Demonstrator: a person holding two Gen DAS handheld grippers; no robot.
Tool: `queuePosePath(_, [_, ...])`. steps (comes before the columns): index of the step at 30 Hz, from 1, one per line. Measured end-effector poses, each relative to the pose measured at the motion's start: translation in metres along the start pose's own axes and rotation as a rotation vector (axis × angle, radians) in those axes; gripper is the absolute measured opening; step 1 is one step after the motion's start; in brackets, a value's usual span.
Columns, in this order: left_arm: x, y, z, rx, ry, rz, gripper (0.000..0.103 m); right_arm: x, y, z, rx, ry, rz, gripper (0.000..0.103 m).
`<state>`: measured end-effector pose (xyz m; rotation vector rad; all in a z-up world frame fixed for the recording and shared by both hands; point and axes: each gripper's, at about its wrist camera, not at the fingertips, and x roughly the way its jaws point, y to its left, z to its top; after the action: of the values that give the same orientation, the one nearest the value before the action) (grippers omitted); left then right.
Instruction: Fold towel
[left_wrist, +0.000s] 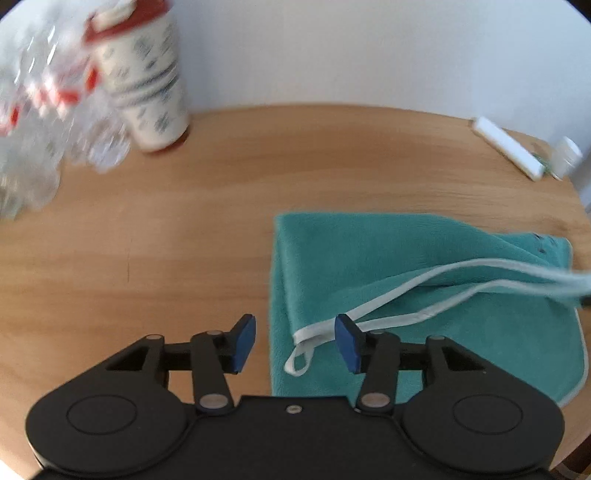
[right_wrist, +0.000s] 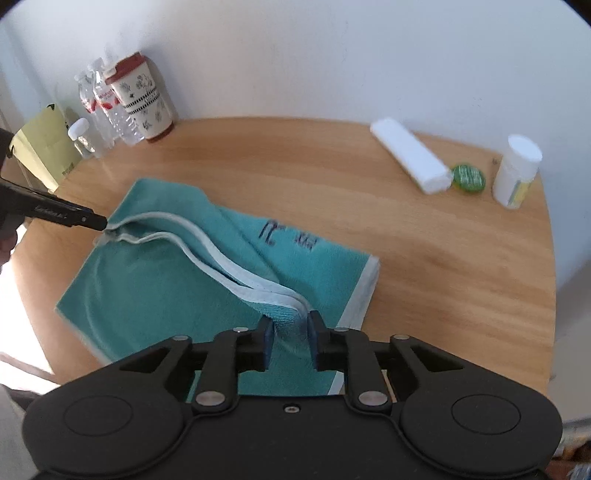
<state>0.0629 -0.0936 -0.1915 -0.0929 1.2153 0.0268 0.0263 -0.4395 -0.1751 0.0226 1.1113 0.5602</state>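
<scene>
A teal towel with white trim lies on the round wooden table, folded over on itself. My left gripper is open, and the towel's near corner with its white hanging loop sits between the blue pads, close to the right one. In the right wrist view the towel has its two trimmed edges raised in a ridge. My right gripper is shut on the bunched end of that ridge. At the ridge's other end, the left gripper shows as a black finger.
A patterned cup with a red lid, clear plastic bottles and a yellow-green bag stand at the back left. A white roll, a green disc and a white pill bottle lie at the back right. The table's edge curves close on the right.
</scene>
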Motion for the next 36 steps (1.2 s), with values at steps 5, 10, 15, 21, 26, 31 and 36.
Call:
queuePosePath(5, [0.004,0.016,0.002,-0.120,0.060,-0.055,0.060,-0.014,-0.008,-0.007,0.184,0.060,-0.032,0.049])
queuePosePath(10, [0.007,0.027,0.005,-0.231,0.074,-0.121,0.068,-0.017,-0.028,-0.024,0.611,0.023,0.075,0.052])
queuePosePath(15, [0.013,0.040,0.003,-0.335,0.100,-0.147,0.069,-0.011,-0.043,-0.045,0.972,-0.043,0.183,0.052])
queuePosePath(21, [0.022,0.044,0.001,-0.391,0.124,-0.144,0.069,-0.002,-0.042,-0.045,1.075,-0.050,0.105,0.052])
queuePosePath(26, [0.026,0.038,0.002,-0.399,0.126,-0.147,0.069,0.012,-0.040,-0.041,1.132,-0.069,0.055,0.052])
queuePosePath(31, [0.028,0.035,0.003,-0.406,0.116,-0.130,0.070,0.023,-0.037,-0.043,1.180,-0.066,0.041,0.051])
queuePosePath(36, [0.026,0.030,0.003,-0.417,0.123,-0.146,0.062,0.026,-0.038,-0.044,1.174,-0.062,0.036,0.047])
